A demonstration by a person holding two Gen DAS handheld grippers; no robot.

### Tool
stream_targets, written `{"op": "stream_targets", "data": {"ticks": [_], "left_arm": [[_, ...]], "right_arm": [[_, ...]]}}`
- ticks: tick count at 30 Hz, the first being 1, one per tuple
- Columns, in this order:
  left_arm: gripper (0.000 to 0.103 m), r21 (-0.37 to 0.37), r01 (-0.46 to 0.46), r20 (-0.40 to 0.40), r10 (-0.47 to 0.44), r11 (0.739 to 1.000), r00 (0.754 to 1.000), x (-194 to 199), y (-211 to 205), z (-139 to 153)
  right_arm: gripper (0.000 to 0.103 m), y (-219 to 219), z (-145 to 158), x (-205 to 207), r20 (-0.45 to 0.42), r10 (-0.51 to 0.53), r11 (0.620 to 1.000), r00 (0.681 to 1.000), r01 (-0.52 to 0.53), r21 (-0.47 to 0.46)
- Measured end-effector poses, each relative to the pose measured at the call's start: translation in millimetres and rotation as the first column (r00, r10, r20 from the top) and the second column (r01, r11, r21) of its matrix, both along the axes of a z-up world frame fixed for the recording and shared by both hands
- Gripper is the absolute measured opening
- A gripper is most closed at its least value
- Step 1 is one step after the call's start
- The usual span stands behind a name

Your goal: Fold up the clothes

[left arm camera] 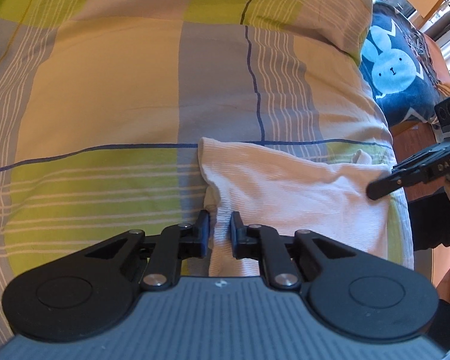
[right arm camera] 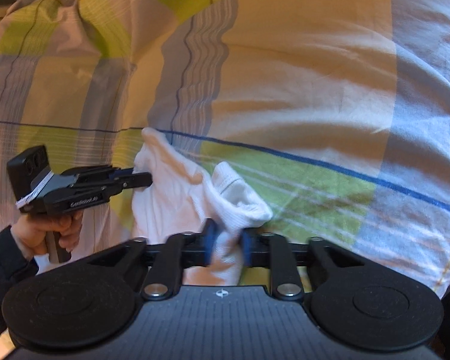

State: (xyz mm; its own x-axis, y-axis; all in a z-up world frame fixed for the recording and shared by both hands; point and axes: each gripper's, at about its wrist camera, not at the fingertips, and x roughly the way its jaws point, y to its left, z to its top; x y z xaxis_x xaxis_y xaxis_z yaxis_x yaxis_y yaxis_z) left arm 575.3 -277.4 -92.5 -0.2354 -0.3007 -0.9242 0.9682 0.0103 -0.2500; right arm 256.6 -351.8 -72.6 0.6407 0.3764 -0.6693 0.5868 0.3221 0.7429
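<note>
A white ribbed garment (left arm camera: 285, 186) lies bunched on a plaid bed cover (left arm camera: 105, 90). In the left wrist view my left gripper (left arm camera: 220, 228) is shut on a pinched fold at the garment's near left edge. My right gripper (left arm camera: 381, 190) reaches in from the right onto the garment's right side. In the right wrist view my right gripper (right arm camera: 228, 240) is shut on a rolled hem of the white garment (right arm camera: 171, 198), lifted slightly off the bed cover (right arm camera: 300, 75). The left gripper (right arm camera: 141, 180) holds the garment's far left edge.
A dark blue blanket with a white bunny (left arm camera: 396, 69) lies past the bed's right edge. A person's hand (right arm camera: 45, 234) in a dark sleeve grips the left tool's handle. The plaid cover stretches wide beyond the garment, rumpled at the far left (right arm camera: 60, 30).
</note>
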Motion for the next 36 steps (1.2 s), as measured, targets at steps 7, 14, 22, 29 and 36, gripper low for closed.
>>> {"op": "stream_targets", "data": {"ticks": [7,14,22,29,36], "left_arm": [[0.006,-0.138,-0.114,0.0,0.115,0.984,0.993,-3,27,37],[0.006,-0.37,-0.263,0.019,0.29,0.891,0.957,-3,76,140],[0.006,-0.557,-0.354,-0.02,0.414,0.751,0.91,-55,157,238],[0.006,-0.475,-0.476,-0.045,0.52,0.74,0.853,-145,253,233],[0.006,-0.279,-0.552,-0.029,0.568,0.786,0.823,-192,290,128]], "right_arm": [[0.005,-9,60,27,0.089,0.166,0.977,0.982,-0.151,-0.152],[0.005,-18,169,43,0.193,0.357,0.876,0.914,-0.256,-0.41],[0.005,-1,269,22,0.188,0.591,0.655,0.784,-0.331,-0.68],[0.005,60,212,-23,0.057,0.804,0.45,0.592,-0.542,-0.71],[0.005,91,89,-41,-0.038,0.843,0.425,0.536,-0.709,-0.562]]}}
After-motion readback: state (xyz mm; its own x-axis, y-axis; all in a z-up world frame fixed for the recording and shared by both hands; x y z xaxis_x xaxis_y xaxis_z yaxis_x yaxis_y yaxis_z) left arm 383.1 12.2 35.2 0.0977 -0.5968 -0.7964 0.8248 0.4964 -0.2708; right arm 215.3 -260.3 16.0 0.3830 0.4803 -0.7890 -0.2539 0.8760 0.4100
